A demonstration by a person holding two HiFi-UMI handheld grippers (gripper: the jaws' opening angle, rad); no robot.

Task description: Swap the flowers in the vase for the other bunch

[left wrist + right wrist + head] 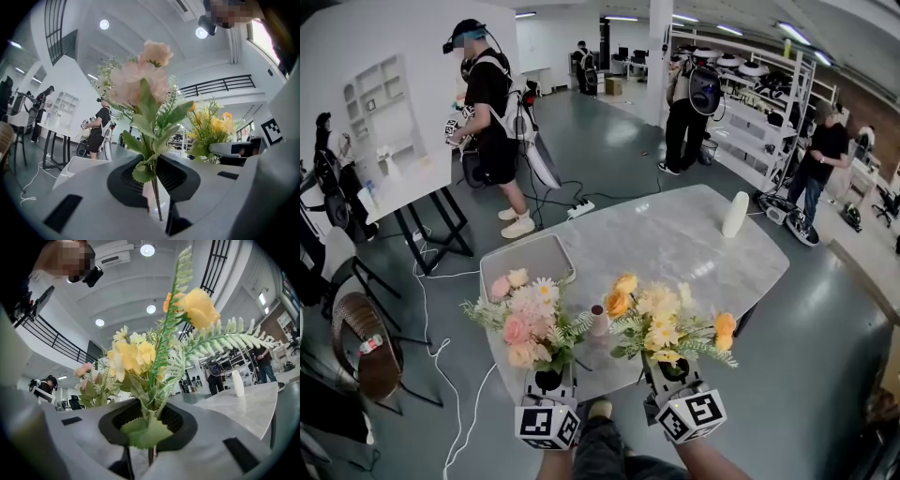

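Stems, thin, green and wiry, are what both tools clamp. The left gripper (157,213) has its jaws pressed almost together on the slim stalk of the pink bunch of soft-petalled artificial flowers (140,79), which rises straight above it. The right gripper (150,458) pinches the stalks of the yellow bunch of artificial blooms and fern fronds (154,352) in the same way, just under the lowest leaves.

Both bunches look light but top-heavy, with wide heads on narrow stems, so they would probably swing or twist in a slack grip. A firm hold low on the bare stalk, below the foliage, seems the best place, as it spares the petals and leaves a free tip to feed into a neck.

Just beyond the grippers, between them, a small pale narrow-necked vase (598,323) stands on the grey marble-patterned oval table (694,248). Nothing shows in its dark mouth. It looks slight and easy to knock over.

Farther out from the left gripper lies a shallow grey rectangular tray (530,258). Well beyond the right gripper, a tall white bottle (735,214) stands near the table's far edge.
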